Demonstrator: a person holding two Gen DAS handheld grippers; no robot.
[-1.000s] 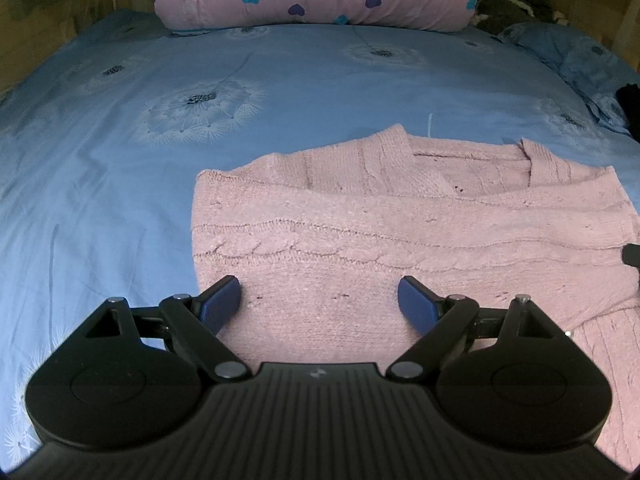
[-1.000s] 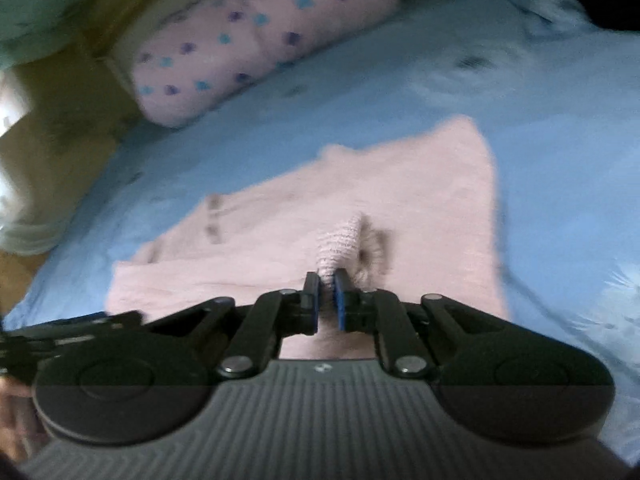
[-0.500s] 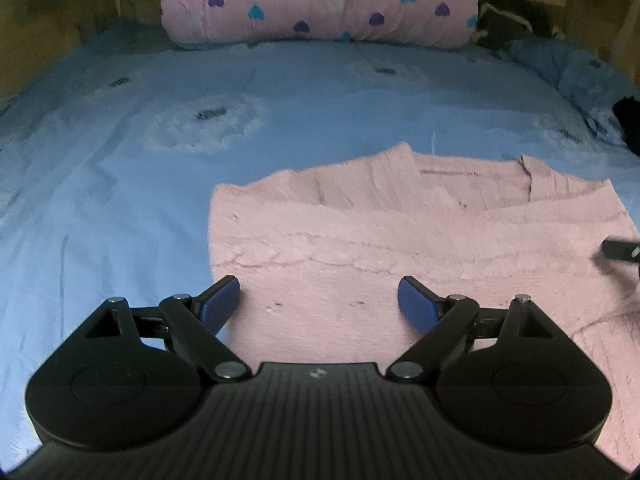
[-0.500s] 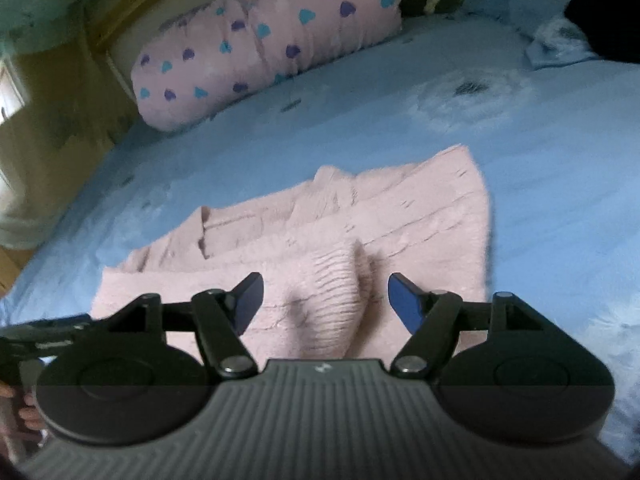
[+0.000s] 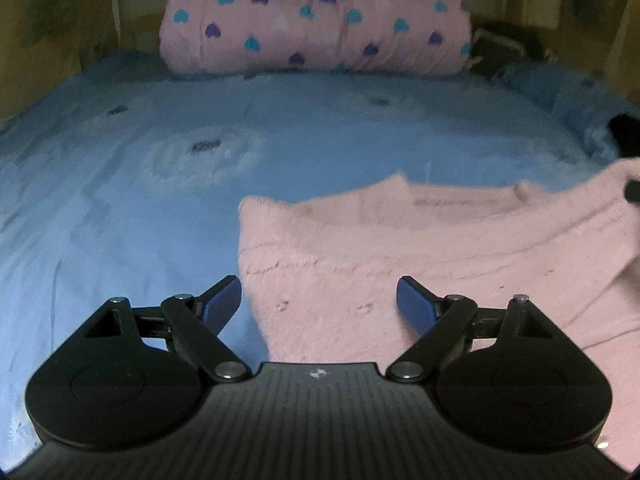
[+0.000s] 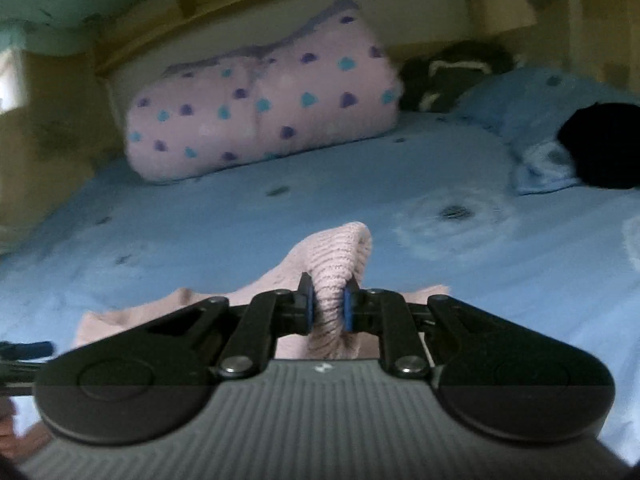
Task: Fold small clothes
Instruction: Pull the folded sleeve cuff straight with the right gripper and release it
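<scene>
1. A pink knit sweater (image 5: 420, 264) lies partly folded on a blue bedsheet (image 5: 160, 208), spread from the near centre to the near right of the bed in the left wrist view.
2. The right gripper (image 6: 328, 308) has its blue pads clamped on a ribbed fold of the sweater (image 6: 340, 256), likely a cuff or hem, and holds it raised off the sheet.
3. The left gripper (image 5: 319, 304) hangs over the sweater's near left edge with jaws spread wide, holding nothing; its left pad sits over bare sheet, its right pad over knit.
4. The knit looks soft, light and limp: it will likely sag and stretch rather than keep a crease, and loose stitches could snag on a pad.
5. A thicker ribbed edge or corner looks like the safest hold, as a single thin layer could slip.
6. A pink heart-print bolster (image 5: 316, 24) lies along the far edge, with a dark garment (image 6: 604, 144) at far right.
</scene>
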